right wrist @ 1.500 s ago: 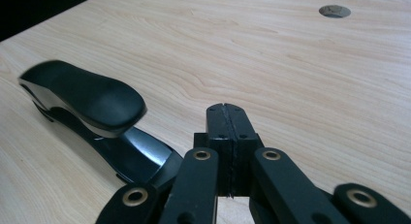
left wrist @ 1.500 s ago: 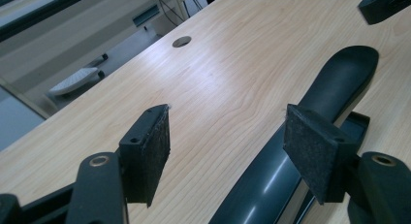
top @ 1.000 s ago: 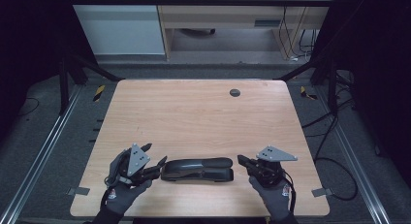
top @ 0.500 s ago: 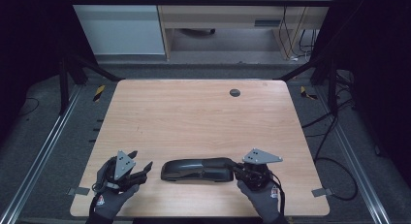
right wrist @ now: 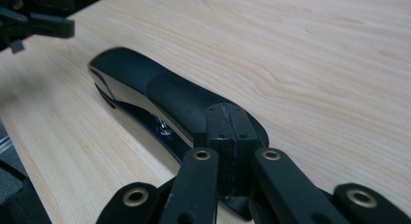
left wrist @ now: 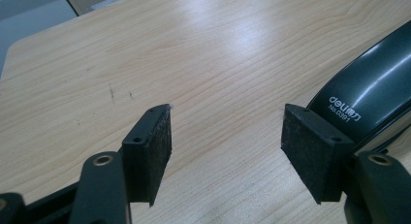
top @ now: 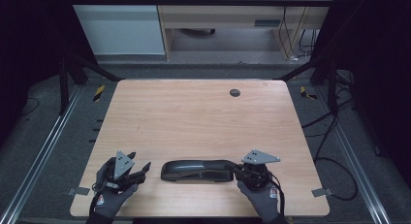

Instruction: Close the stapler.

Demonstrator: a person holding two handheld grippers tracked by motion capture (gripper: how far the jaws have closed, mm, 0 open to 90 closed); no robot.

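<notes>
A black stapler [top: 196, 169] lies lengthwise near the front edge of the wooden table [top: 194, 117]. My left gripper [top: 144, 169] sits just left of the stapler's left end, apart from it. In the left gripper view this gripper [left wrist: 225, 141] is open with only bare wood between its pads, and the stapler [left wrist: 373, 88] curves past behind the right pad. Its jaws have just been closing a little. My right gripper [top: 237, 171] is at the stapler's right end. Its pads [right wrist: 228, 122] are pressed together, shut, right at the near end of the stapler [right wrist: 165, 93].
A round dark grommet hole [top: 234, 92] sits at the far right of the tabletop. Metal rails [top: 43, 151] run along the floor on both sides, and cables [top: 334, 136] trail at the right. A desk [top: 218, 20] stands beyond the table.
My left gripper has drawn back from the stapler's left end, moving left and toward the front edge. The stapler and the right gripper have stayed about where they were.
</notes>
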